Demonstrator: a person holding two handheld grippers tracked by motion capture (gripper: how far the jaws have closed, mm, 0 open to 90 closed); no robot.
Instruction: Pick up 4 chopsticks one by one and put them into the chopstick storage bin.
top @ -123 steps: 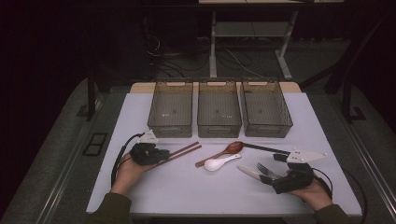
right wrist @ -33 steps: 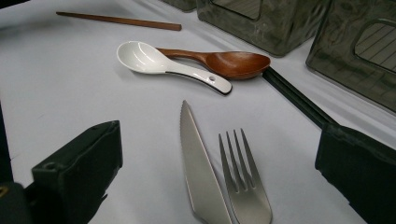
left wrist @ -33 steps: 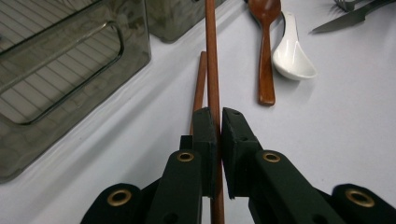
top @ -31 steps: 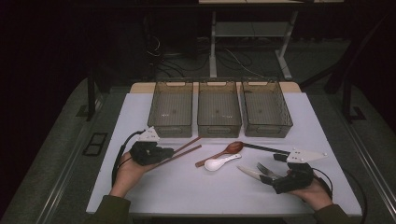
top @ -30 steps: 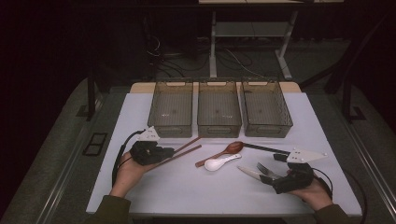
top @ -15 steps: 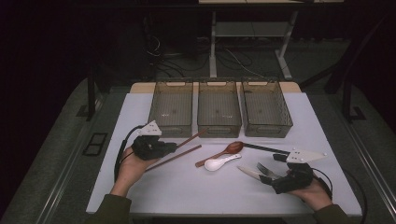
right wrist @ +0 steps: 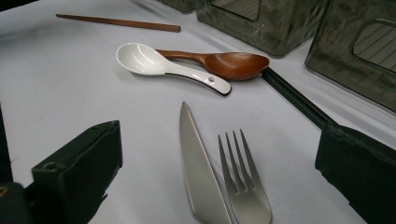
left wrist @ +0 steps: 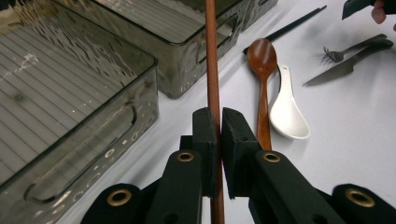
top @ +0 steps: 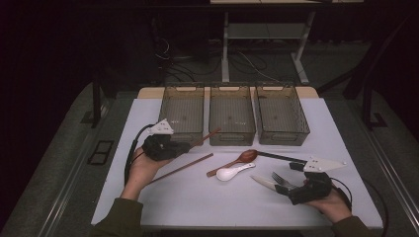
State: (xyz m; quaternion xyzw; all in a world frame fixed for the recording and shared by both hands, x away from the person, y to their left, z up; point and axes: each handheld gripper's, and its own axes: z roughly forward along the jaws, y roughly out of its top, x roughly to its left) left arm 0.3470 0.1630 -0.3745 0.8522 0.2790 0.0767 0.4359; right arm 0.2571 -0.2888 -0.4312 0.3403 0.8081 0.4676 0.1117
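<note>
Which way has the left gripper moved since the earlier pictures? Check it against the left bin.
Yes. The left gripper, shut on a wooden chopstick, has moved up the high view, closer to the left bin.

Left gripper (top: pixel 190 145): raised at the table's left, pointing right, jaws clamped on a chopstick (left wrist: pixel 212 74) | Right gripper (top: pixel 281 188): low at the near right, pointing left, jaws wide apart, holding nothing

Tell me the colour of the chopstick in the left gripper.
Reddish brown chopstick, clearest in the left gripper view.
</note>
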